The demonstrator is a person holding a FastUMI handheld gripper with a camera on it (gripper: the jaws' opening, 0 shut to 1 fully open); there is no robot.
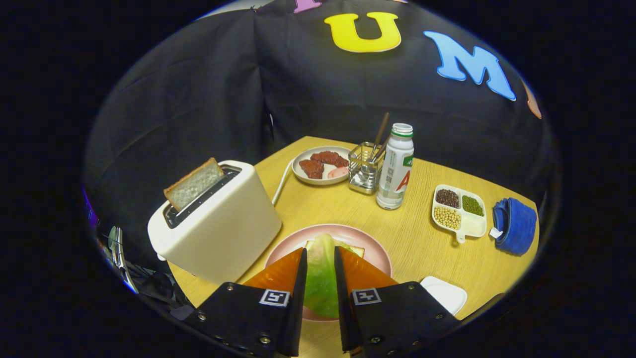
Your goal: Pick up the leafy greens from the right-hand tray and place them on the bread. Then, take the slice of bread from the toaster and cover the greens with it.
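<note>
My gripper [320, 251] is shut on the leafy greens [320, 278], a pale green leaf that fills the narrow gap between both fingers. It hangs over the pink plate [377, 248], where corners of a bread slice [355, 248] peek out from under the leaf just ahead of the fingertips. To the left of the plate stands the white toaster [218, 223], with a slice of bread [195, 183] sticking up out of its slot. The white tray [447, 293] lies right of the fingers, partly hidden by the right finger.
Beyond the plate stand a white bottle [396, 166], a clear utensil holder [364, 171] and a plate of meat [323, 165]. A divided dish of beans [459, 211] and a blue cloth [515, 224] sit at the table's right edge. The toaster's cord [281, 181] runs back.
</note>
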